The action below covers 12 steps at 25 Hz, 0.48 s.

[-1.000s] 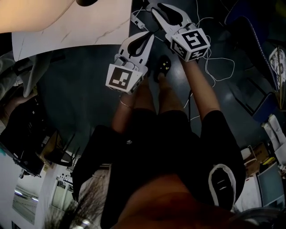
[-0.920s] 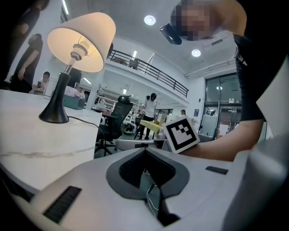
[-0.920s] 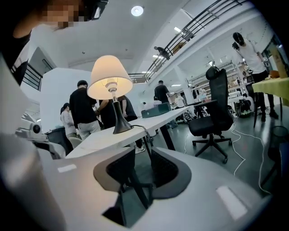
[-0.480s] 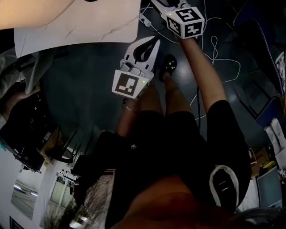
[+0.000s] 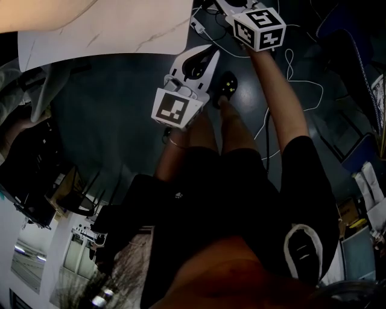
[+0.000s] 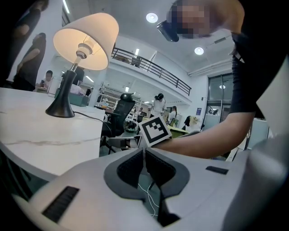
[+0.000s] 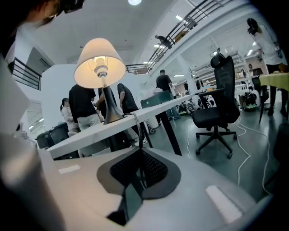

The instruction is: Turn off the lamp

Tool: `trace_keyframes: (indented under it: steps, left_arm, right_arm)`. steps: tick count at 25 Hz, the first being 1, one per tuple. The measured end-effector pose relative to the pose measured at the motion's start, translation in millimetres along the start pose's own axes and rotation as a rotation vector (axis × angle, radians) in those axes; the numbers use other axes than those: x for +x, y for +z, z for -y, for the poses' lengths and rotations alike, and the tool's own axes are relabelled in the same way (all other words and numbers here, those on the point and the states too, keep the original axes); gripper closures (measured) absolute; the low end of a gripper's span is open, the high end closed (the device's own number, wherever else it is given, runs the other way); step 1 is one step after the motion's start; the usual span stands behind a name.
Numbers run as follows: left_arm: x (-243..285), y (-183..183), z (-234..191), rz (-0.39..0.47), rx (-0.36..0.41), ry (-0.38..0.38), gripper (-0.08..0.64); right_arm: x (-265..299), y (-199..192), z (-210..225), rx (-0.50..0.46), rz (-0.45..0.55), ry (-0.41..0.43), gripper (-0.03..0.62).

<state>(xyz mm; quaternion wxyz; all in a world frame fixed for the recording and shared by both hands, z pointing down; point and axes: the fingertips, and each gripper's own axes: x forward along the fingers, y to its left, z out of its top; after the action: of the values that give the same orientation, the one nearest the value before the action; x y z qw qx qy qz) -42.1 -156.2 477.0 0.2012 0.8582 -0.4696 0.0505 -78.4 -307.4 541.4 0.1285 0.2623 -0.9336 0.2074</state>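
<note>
as conical shade [image 7: 100,63] glows, cord's [image 7: 134,126] pinched.

right gripper [image 5: 235,7] cropped (top edge), table [image 5: 120,30] too

Right gripper [image 7: 137,152] is now further up the head view than a second ago. Its jaw tips are past the top edge and its marker cube [image 5: 259,28] is close to the counter [image 5: 120,30] corner. The right arm [image 5: 274,90] reaches out longer. Jaws have just opened wide and been closing again, now pinched together on the lamp cord [image 7: 135,128] hanging off the counter edge.
</note>
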Motion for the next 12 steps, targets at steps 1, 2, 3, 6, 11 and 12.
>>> trace_keyframes:
  steps: [1,2,3,6,11,12]
  left_arm:
    - [2,-1,1,0.001,0.004,-0.001,0.551]
    - [4,-2,2,0.002,0.008,-0.001,0.551]
    - [6,-4,3,0.003,0.011,-0.001,0.551]
    - [8,-4,2,0.011,0.007,0.008,0.551]
    - [12,2,6,0.002,0.052,-0.035,0.551]
    - [12,4,6,0.008,0.05,-0.037,0.549]
  right_arm:
    - [-5,1,-2,0.007,0.001,0.017,0.58]
    - [-9,3,-4,0.009,0.001,0.034,0.58]
    - [-14,5,-7,0.009,0.001,0.051,0.58]
    - [-26,13,-16,0.021,0.011,0.107,0.58]
    - [-40,35,-34,0.045,0.039,0.204,0.581]
    - [-43,40,-38,0.055,0.043,0.222,0.581]
